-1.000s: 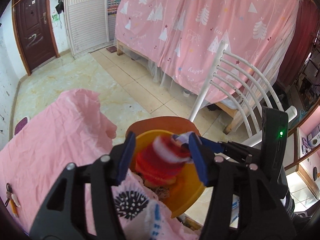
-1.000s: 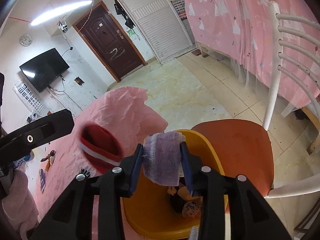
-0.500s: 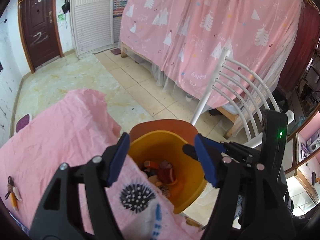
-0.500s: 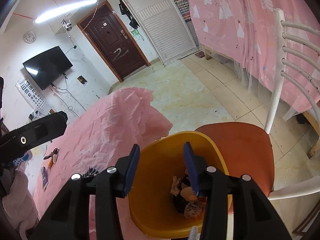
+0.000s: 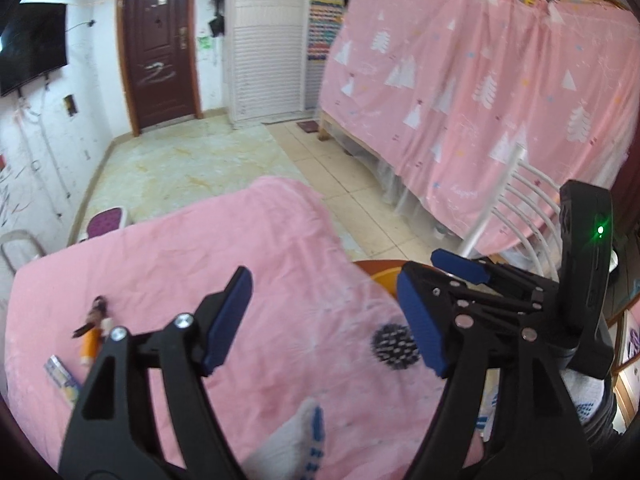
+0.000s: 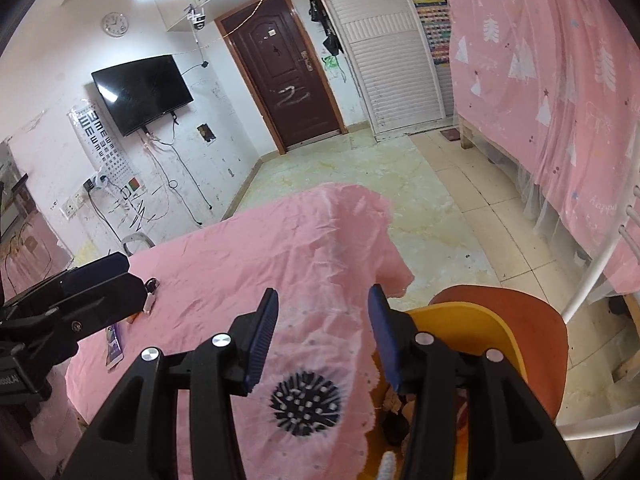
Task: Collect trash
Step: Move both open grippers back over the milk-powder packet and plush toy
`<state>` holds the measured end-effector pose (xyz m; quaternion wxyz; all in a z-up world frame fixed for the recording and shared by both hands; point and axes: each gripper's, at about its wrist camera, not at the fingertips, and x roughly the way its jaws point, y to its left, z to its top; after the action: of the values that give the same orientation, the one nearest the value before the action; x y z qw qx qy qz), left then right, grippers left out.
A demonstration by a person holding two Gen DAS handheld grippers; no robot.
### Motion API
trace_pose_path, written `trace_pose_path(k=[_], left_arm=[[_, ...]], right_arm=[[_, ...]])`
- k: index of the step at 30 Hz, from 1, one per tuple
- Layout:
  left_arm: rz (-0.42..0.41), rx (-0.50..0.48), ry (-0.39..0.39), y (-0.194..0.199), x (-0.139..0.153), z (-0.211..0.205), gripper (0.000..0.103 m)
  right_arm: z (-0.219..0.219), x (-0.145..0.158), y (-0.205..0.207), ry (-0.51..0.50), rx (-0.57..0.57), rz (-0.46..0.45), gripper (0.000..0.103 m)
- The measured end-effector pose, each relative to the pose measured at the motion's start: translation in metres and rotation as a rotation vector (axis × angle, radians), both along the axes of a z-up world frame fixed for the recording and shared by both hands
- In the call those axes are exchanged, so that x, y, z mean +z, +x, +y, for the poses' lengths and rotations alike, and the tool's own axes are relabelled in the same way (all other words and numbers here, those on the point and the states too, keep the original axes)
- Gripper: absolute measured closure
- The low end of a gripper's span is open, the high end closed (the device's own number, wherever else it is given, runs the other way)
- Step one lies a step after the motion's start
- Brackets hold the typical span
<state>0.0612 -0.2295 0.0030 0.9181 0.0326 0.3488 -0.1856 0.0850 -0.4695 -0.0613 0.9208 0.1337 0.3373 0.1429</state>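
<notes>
A yellow bin (image 6: 472, 320) is seen on an orange chair seat (image 6: 532, 320), with scraps of trash (image 6: 394, 404) dimly visible inside. It stands just right of the right tongs (image 6: 322, 334), whose jaws are parted with nothing between them. The left tongs (image 5: 324, 316) are opening, also empty, above the surface (image 5: 160, 264), which is draped in pink cloth. Small items (image 5: 92, 332) lie at its left. A dark door (image 6: 280, 68) and a wall television (image 6: 142, 92) are seen beyond.
</notes>
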Motion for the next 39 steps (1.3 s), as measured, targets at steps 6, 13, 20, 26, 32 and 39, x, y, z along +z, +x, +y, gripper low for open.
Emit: trace_pose_path(k=[6, 13, 20, 26, 32, 39], left_arm=[[-0.03, 0.125, -0.013, -0.013, 0.0, 0.06, 0.025], [0.0, 0.252, -0.03, -0.023, -0.012, 0.118, 0.025], [0.033, 0.409, -0.03, -0.031, -0.028, 0.169, 0.025], [0.077, 0.499, -0.045, -0.032, -0.041, 0.203, 0.025], [0.13, 0.583, -0.055, -0.033, -0.058, 0.233, 0.018], [0.205, 0.626, -0.056, -0.023, -0.074, 0.244, 0.018]], right_arm=[[0.058, 0.012, 0.013, -0.05, 0.093, -0.011, 0.065], [0.121, 0.02, 0.026, -0.097, 0.196, -0.014, 0.062], [0.177, 0.019, 0.037, -0.141, 0.286, -0.006, 0.059], [0.208, 0.014, 0.046, -0.153, 0.353, 0.018, 0.058], [0.231, 0.008, 0.051, -0.185, 0.397, 0.033, 0.053], [0.247, 0.001, 0.057, -0.205, 0.446, 0.047, 0.053]])
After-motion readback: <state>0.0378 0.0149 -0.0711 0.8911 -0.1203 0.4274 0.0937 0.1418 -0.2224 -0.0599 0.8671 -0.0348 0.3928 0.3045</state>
